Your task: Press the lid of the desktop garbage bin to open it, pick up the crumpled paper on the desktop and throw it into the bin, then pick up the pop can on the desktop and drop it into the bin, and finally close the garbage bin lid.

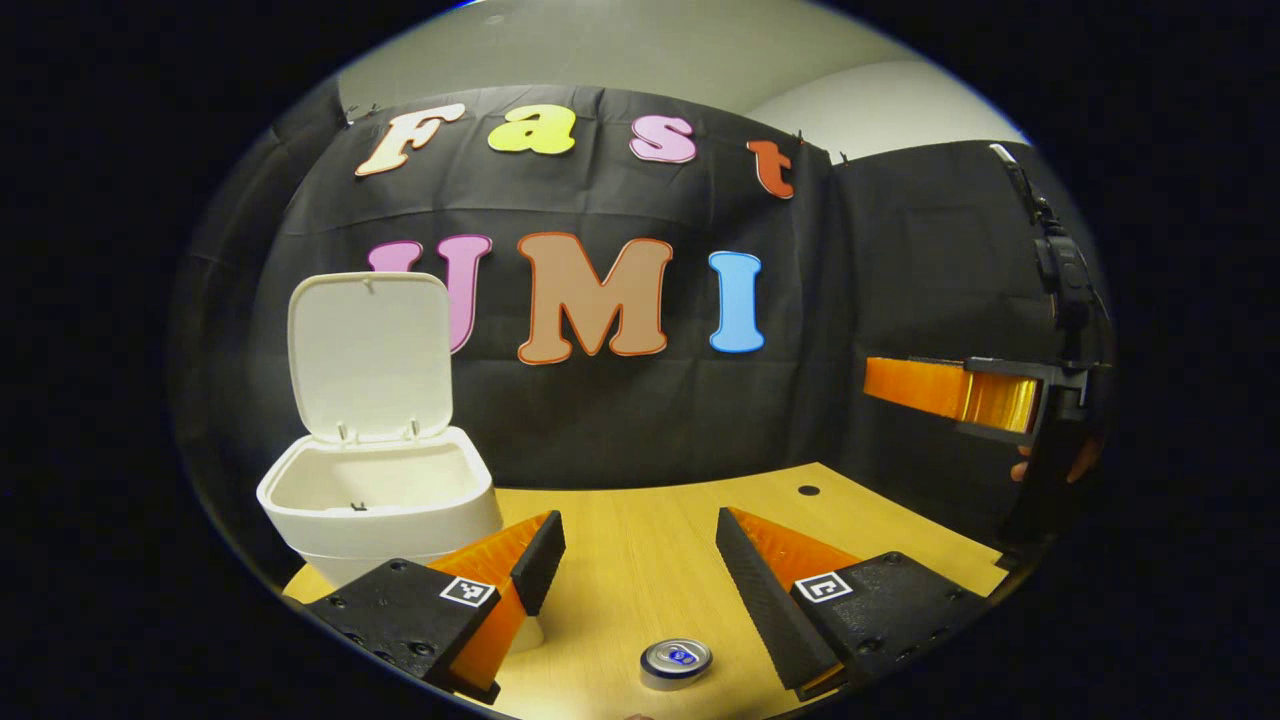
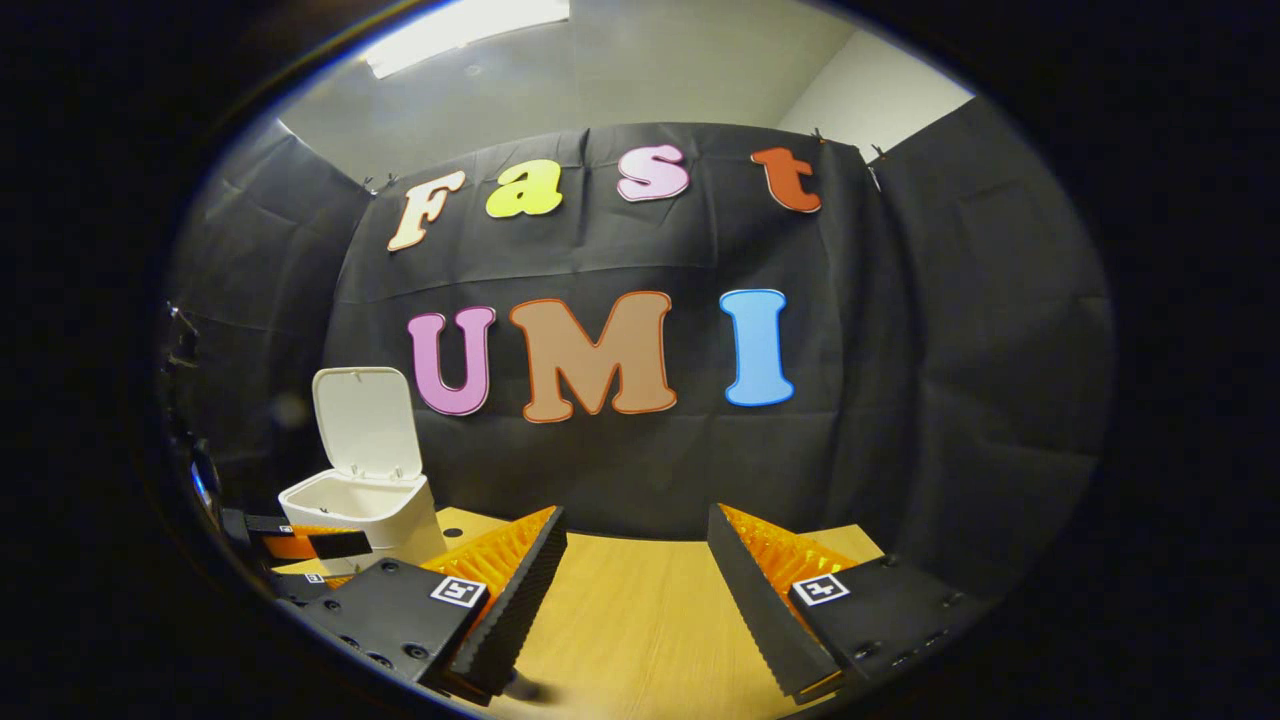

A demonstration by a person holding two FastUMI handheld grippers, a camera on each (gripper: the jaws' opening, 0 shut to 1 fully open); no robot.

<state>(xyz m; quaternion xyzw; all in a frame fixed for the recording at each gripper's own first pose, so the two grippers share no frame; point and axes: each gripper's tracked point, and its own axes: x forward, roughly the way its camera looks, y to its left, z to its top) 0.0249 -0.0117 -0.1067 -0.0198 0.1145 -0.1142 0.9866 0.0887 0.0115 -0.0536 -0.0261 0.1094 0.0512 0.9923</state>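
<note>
The white desktop bin [image 1: 385, 505] stands at the left of the wooden table with its lid [image 1: 370, 355] swung up and open. A pop can [image 1: 676, 663] stands upright on the table, close below and between the fingers of my left gripper [image 1: 640, 545], which is open and holds nothing. In the right gripper view the bin [image 2: 365, 515] sits far left, lid [image 2: 365, 420] raised. My right gripper [image 2: 637, 540] is open over bare table. The right gripper [image 1: 960, 395] also shows at the right of the left gripper view, held up by a hand.
The wooden table [image 1: 640, 560] has a small dark hole [image 1: 808, 491] near its back edge. Black cloth walls close the back and right sides. The left gripper [image 2: 300, 545] shows low at the left of the right gripper view, in front of the bin.
</note>
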